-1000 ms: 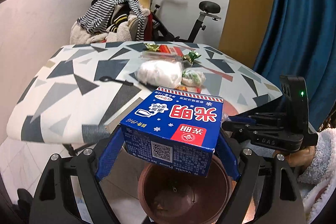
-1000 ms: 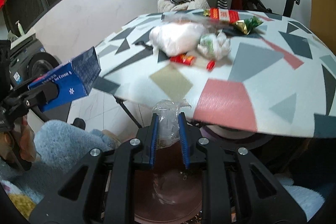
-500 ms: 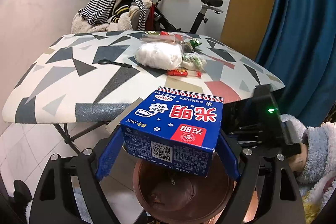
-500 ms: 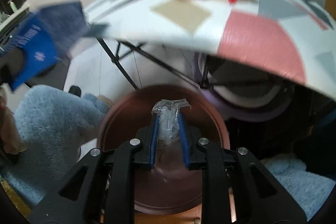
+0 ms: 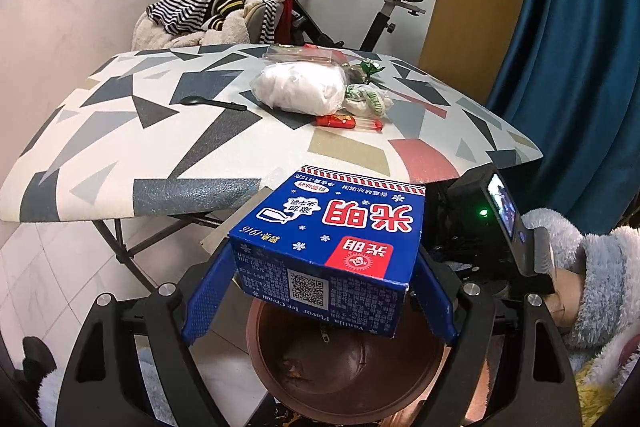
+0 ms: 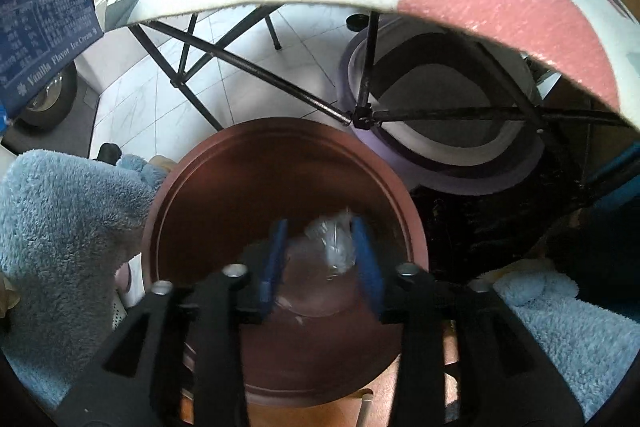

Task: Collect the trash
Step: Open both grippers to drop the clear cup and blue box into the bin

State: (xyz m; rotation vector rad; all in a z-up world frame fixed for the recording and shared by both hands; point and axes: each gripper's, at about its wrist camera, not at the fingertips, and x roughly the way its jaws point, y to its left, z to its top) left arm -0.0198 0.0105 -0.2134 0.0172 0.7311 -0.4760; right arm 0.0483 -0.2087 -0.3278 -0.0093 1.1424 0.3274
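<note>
My left tongs are spread wide and clamped on the sides of the blue ice cream box, which hangs just above the brown bin. The box looks light, stiff cardboard, probably empty, so a flat-side hold suits it; squeezing harder would dent it. My right tongs are partly parted over the bin, with the clear plastic wrapper loose between them, against the right pad. It is flimsy, slippery film, best pinched at a crumpled fold. More trash waits beyond, on the desk.
</note>
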